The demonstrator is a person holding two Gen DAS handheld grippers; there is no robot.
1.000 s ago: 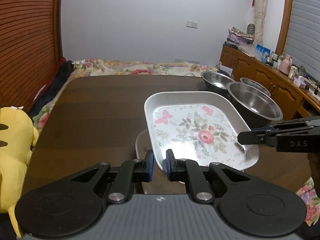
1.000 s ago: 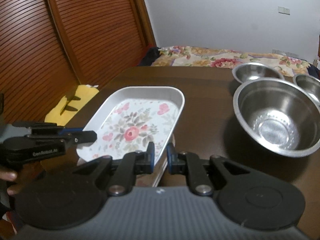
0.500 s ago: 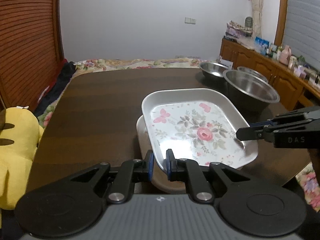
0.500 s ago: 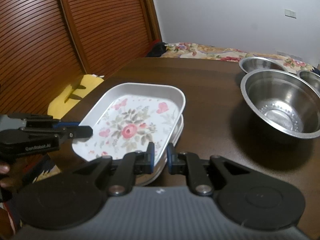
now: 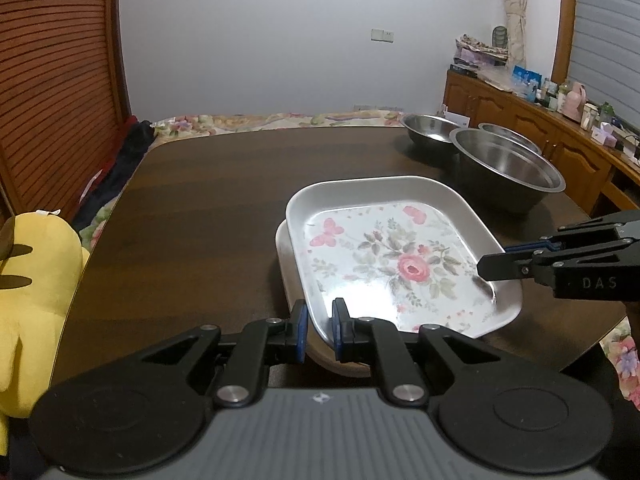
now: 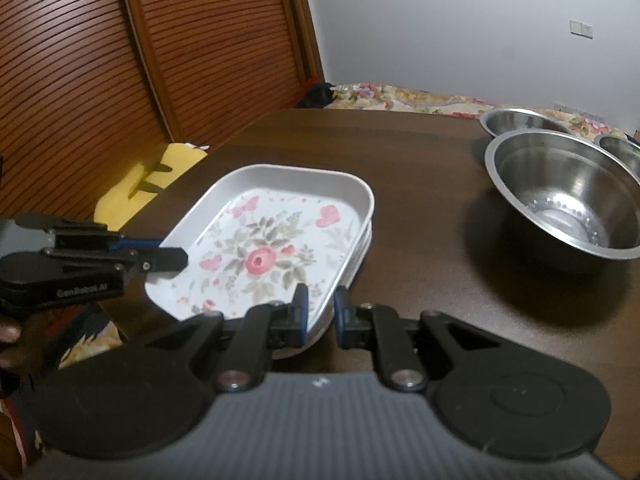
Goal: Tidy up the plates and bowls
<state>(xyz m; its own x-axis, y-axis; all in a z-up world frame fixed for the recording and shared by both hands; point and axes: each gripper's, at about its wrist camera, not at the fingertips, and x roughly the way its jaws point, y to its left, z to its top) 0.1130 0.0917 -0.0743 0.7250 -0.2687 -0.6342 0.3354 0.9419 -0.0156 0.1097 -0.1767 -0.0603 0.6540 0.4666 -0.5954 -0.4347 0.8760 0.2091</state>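
A rectangular metal tray with a pink rose and butterfly print (image 5: 400, 252) lies on top of a second, plain cream tray (image 5: 285, 268) at the near right part of the dark brown wooden worktop (image 5: 208, 208). The lower tray shows only as a pale edge at the left and near sides of the floral one.

The left gripper (image 5: 319, 322) has its jaws narrow, one blue pad on each side of the near left rim of the floral tray; the rim sits between the pads, but I cannot tell if they really press it. In the right wrist view this gripper (image 6: 176, 259) comes in from the left with its tip over the tray's corner.

The right gripper (image 6: 321, 308) stands in the same way at the near right edge of the floral tray (image 6: 272, 248), with the rim between its narrow jaws; whether they squeeze it I cannot tell. From the left wrist view it (image 5: 486, 267) reaches in from the right.

Farther right on the worktop stands a large stainless steel bowl (image 6: 568, 204), well apart from the trays. Behind it stand a smaller steel bowl (image 6: 520, 120) and a third steel bowl (image 6: 622, 150), partly hidden. A yellow plush toy (image 5: 36, 280) lies beside the worktop's left edge.
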